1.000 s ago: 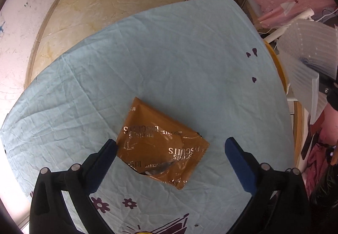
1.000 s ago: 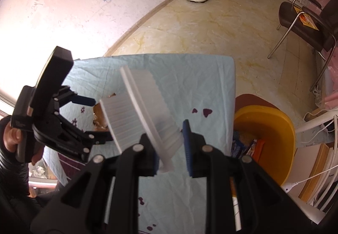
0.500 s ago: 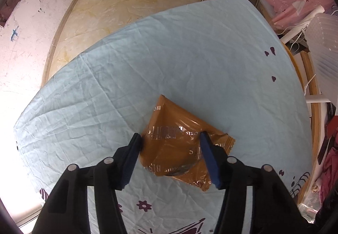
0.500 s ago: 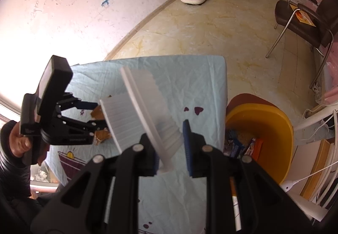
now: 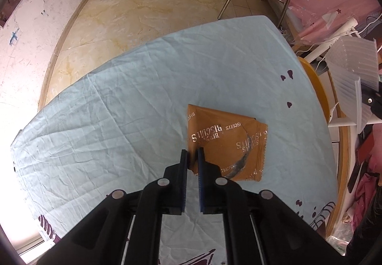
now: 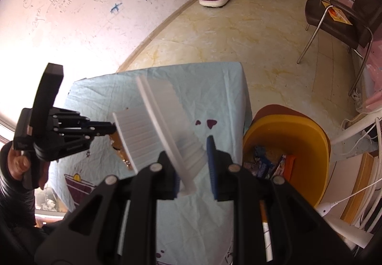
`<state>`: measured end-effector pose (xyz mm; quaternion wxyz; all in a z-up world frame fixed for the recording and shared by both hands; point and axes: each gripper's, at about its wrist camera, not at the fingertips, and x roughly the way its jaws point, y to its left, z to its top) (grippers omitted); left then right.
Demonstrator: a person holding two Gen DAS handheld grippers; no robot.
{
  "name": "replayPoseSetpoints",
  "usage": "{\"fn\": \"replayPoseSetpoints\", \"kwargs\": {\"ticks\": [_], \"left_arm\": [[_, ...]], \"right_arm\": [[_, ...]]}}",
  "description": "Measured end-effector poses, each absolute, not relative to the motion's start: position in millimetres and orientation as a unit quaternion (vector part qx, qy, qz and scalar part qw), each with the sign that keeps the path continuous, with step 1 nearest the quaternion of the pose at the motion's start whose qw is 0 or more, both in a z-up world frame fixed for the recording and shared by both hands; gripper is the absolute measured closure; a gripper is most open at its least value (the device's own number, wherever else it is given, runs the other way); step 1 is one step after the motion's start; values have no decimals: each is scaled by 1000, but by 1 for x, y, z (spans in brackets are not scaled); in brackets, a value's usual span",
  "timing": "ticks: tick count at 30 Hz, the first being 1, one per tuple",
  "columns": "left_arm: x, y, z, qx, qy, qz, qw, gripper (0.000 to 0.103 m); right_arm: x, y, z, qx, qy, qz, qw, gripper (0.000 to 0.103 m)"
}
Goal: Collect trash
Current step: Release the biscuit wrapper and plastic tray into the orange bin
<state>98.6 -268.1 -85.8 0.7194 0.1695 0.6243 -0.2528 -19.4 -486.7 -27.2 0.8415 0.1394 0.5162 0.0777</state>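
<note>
The left gripper [image 5: 193, 154] sits low in the middle of the left wrist picture. Its two blue jaws are pinched tight on the near left corner of a brown biscuit wrapper [image 5: 226, 143]. The wrapper is flat and shiny, with silver letters on it. It is just right of the middle of the picture, over the light blue tablecloth [image 5: 143, 97], and I cannot tell if it is lifted off the cloth.

In the right wrist picture, the right gripper [image 6: 193, 164] is low in the middle. Its jaws squeeze a white ribbed plastic tray [image 6: 164, 126] that sticks up and to the left. The tray hides most of the brown wrapper, so only a small bit peeks out at its left edge. The left gripper shows at the left side of this picture, held by a hand [image 6: 19, 164].

A yellow tub [image 6: 308, 145] sits at the right, just past the table edge. It has bright wrappers [image 6: 269, 164] inside. A dark chair [image 6: 339, 16] stands on the floor in the upper right.
</note>
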Motion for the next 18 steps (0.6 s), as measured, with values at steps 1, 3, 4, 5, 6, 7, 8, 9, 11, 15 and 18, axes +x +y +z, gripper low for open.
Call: {"fn": "replayPoseSetpoints", "kwargs": {"ticks": [1, 3, 4, 5, 6, 7, 8, 9, 11, 15, 18], "left_arm": [[98, -270, -81, 166, 622, -257, 721, 98], [96, -273, -70, 163, 613, -264, 727, 99], [95, -277, -64, 161, 609, -270, 728, 98], [93, -282, -57, 163, 603, -275, 731, 99], [89, -289, -52, 164, 599, -280, 732, 98], [88, -295, -46, 162, 595, -286, 733, 98], [87, -302, -41, 163, 591, -291, 734, 99], [86, -311, -36, 166, 587, -297, 735, 99], [82, -334, -28, 171, 580, -310, 734, 99], [70, -384, -21, 185, 570, -339, 726, 99], [61, -423, -24, 196, 569, -354, 716, 99]], "right_arm": [[-21, -489, -28, 141, 516, 76, 841, 83], [-22, -498, -29, 145, 515, 68, 842, 83], [-23, -503, -30, 148, 515, 65, 842, 83], [-24, -508, -31, 151, 513, 59, 843, 83], [-26, -514, -33, 154, 512, 52, 843, 83], [-28, -520, -35, 159, 511, 48, 843, 83], [-30, -527, -37, 163, 511, 41, 843, 83], [-32, -534, -41, 168, 511, 34, 843, 83], [-36, -549, -49, 179, 514, 22, 839, 83], [-44, -579, -73, 200, 524, -4, 828, 83], [-46, -599, -98, 211, 539, -23, 815, 83]]}}
